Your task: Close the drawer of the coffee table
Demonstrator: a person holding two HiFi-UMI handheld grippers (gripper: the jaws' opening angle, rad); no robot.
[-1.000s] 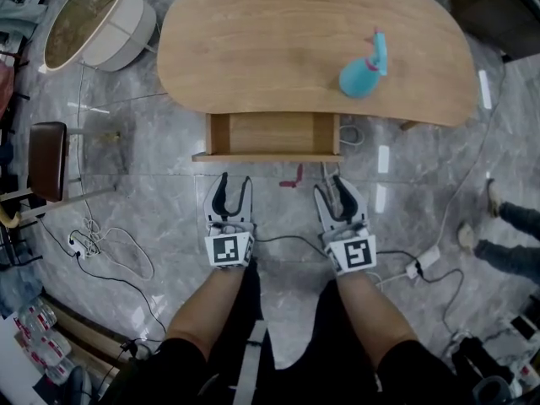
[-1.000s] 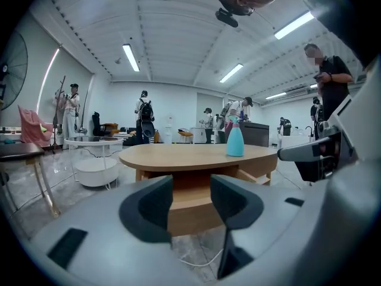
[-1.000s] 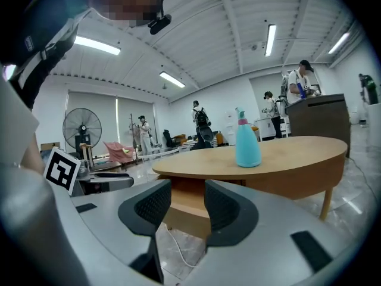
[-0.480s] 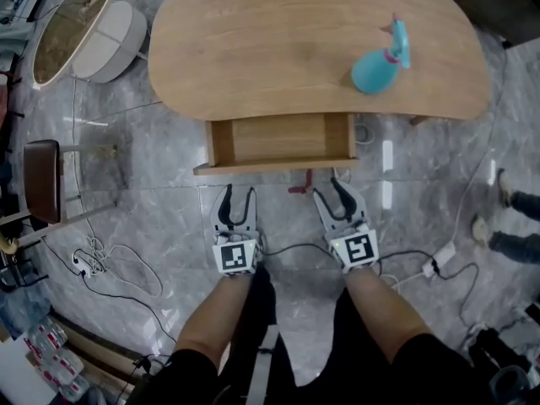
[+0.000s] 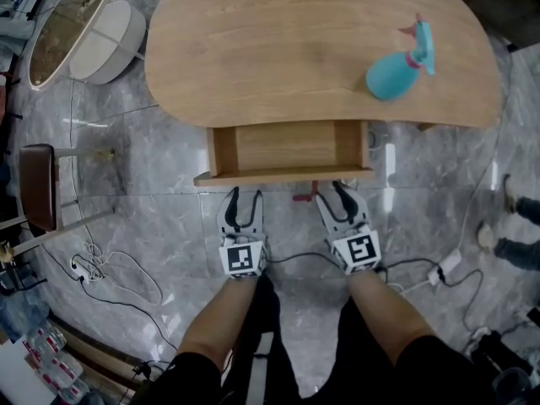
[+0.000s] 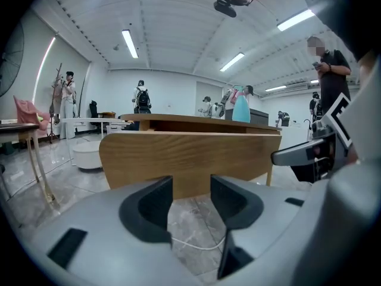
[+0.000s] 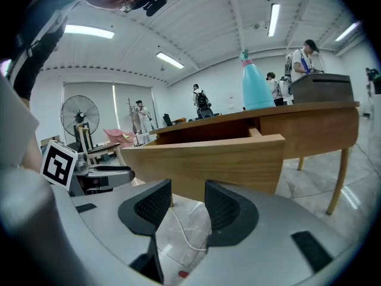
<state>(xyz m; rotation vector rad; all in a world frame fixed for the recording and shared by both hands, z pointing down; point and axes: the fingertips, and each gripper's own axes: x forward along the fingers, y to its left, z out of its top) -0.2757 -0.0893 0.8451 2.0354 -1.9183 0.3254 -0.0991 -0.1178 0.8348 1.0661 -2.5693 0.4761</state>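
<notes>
The wooden coffee table has its drawer pulled out toward me, and the drawer front faces both grippers. My left gripper is open and empty, its tips just short of the left part of that front. My right gripper is open and empty too, close to the right part. In the left gripper view the drawer front fills the space beyond the open left gripper. In the right gripper view the drawer front stands beyond the open right gripper. I cannot tell whether either touches the wood.
A teal spray bottle lies on the table top at the right. A round white side table and a dark stool stand to the left. Cables trail over the marble floor. A person's feet show at the right.
Both grippers have come closer to the drawer front, side by side. Their jaws have stayed equally wide. The drawer is as far out as before.
</notes>
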